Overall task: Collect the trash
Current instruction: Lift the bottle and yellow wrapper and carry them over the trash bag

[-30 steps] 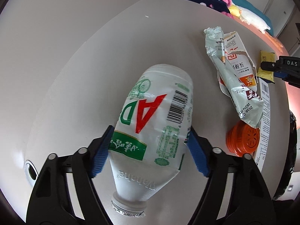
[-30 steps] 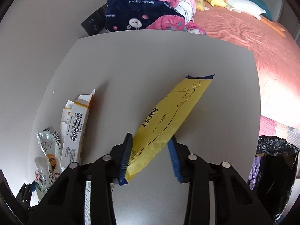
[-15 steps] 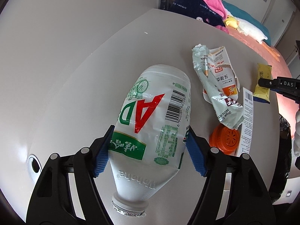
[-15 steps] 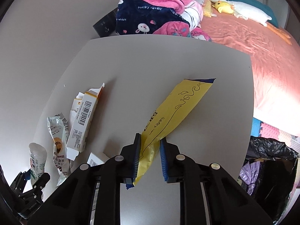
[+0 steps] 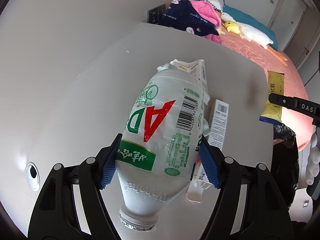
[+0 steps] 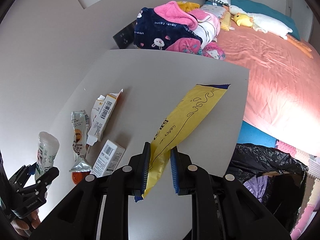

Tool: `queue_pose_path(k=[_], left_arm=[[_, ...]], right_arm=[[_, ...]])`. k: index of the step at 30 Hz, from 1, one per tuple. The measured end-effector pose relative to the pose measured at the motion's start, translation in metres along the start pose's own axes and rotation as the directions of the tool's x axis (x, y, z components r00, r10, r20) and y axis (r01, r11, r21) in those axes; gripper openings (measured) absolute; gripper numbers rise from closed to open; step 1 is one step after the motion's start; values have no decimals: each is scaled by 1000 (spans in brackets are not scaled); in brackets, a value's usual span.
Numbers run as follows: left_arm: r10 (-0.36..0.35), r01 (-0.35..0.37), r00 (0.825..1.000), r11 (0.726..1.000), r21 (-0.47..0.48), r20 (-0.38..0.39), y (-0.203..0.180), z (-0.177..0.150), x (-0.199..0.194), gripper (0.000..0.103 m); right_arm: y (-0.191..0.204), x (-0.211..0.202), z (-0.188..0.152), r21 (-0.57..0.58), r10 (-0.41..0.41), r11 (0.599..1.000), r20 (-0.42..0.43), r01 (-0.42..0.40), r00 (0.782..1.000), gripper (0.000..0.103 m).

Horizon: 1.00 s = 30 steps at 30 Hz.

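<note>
The left tool (image 5: 160, 162) had lifted the bottle (image 5: 160, 132) clear of the table (image 5: 80, 92), its pads clamped on the label. The right tool (image 6: 159, 167), now pinching the yellow wrapper (image 6: 180, 128), had raised it too. Both pieces looked ready for the black bag (image 6: 266, 160) at 3 o'clock; cartons (image 6: 104, 116) remained at 10 o'clock.

**Grey counter with litter at lower left**

The grey counter (image 6: 156, 84) fills the middle of the right wrist frame. On its lower-left part lie an opened white carton (image 6: 103, 118), a crumpled silver wrapper (image 6: 79, 138) just beside it, a small white box (image 6: 108, 159) with a barcode, and an orange lid (image 6: 77, 177) under the wrapper's end. At upper right the pink bed (image 6: 270, 64) carries folded blankets (image 6: 172, 30) and a plush duck (image 6: 243, 19).
</note>
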<state>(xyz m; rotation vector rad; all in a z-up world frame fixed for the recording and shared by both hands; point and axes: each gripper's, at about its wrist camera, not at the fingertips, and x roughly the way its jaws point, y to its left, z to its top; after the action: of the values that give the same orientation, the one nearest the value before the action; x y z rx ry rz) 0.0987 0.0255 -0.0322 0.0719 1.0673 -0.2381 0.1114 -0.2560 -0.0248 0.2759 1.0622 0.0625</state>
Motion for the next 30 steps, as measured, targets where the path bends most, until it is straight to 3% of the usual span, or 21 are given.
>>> queue_pose_path(k=[13, 30], left_arm=[[-83, 82, 997, 990, 113, -2, -79, 10, 1, 70], [-180, 186, 983, 951, 249, -45, -184, 18, 6, 70]], right_arm=[[-36, -42, -29, -1, -16, 1000, 21, 16, 1000, 21], [-103, -93, -61, 80, -65, 995, 69, 60, 995, 21]])
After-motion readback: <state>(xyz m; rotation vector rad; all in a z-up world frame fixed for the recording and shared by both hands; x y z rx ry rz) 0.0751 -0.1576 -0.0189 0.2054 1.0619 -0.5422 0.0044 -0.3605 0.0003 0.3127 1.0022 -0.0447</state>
